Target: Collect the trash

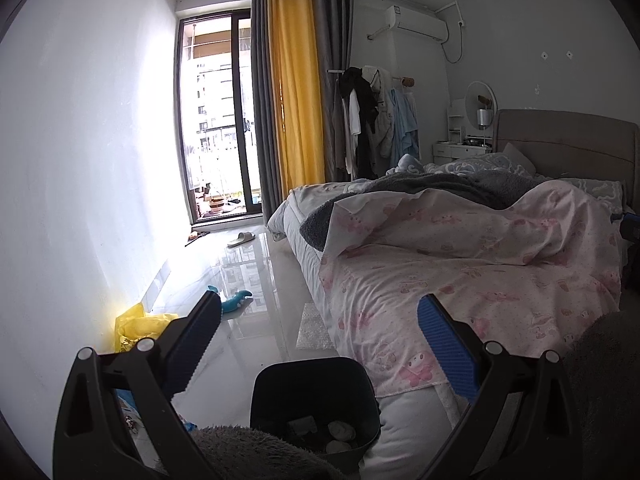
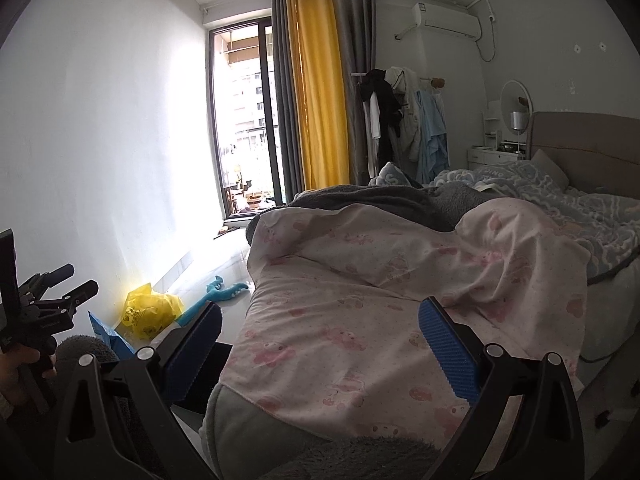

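Note:
A black trash bin (image 1: 312, 396) stands on the floor at the foot of the bed, with crumpled paper (image 1: 341, 431) inside. My left gripper (image 1: 320, 340) is open and empty, held above and just behind the bin. A yellow plastic bag (image 1: 134, 326) lies by the left wall, also in the right wrist view (image 2: 150, 314). A piece of bubble wrap (image 1: 314, 330) lies on the floor by the bed. Blue packaging (image 2: 110, 336) lies beside the yellow bag. My right gripper (image 2: 320, 344) is open and empty, over the bed's corner. The left gripper (image 2: 44, 308) shows at the right view's left edge.
A bed (image 1: 460, 264) with a pink printed cover fills the right side. A teal plush toy (image 1: 236, 300) and a slipper (image 1: 241, 239) lie on the glossy floor (image 1: 244, 272). A balcony door (image 1: 220, 120), curtains and a clothes rack (image 1: 372, 120) stand at the far end.

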Demonstrator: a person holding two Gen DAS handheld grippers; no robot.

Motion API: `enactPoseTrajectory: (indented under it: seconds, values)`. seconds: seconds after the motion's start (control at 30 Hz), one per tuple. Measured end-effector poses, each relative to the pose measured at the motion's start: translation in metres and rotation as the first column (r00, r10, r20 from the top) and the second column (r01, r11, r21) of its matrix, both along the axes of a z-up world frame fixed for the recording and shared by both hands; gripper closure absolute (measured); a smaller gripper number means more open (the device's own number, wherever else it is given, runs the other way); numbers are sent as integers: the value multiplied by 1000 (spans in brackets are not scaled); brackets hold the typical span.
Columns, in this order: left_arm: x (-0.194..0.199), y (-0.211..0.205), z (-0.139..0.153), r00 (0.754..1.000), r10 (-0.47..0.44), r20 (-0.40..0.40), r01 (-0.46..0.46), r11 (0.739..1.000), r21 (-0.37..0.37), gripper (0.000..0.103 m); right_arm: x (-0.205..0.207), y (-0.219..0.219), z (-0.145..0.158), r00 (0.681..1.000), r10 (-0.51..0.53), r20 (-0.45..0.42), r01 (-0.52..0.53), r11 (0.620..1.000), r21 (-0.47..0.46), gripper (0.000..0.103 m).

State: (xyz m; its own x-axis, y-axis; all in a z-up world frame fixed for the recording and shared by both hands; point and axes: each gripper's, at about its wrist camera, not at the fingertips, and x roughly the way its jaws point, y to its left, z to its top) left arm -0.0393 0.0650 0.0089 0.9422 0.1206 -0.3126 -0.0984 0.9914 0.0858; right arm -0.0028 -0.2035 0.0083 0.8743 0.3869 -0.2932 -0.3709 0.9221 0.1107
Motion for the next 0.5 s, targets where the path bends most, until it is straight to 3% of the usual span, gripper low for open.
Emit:
enactPoseTrajectory:
  seconds: [0.5]
  values:
    - [-5, -1, -1, 1000, -2, 19, 2, 1000, 2, 3, -3, 4, 0, 998, 58, 6, -58, 998, 0, 3]
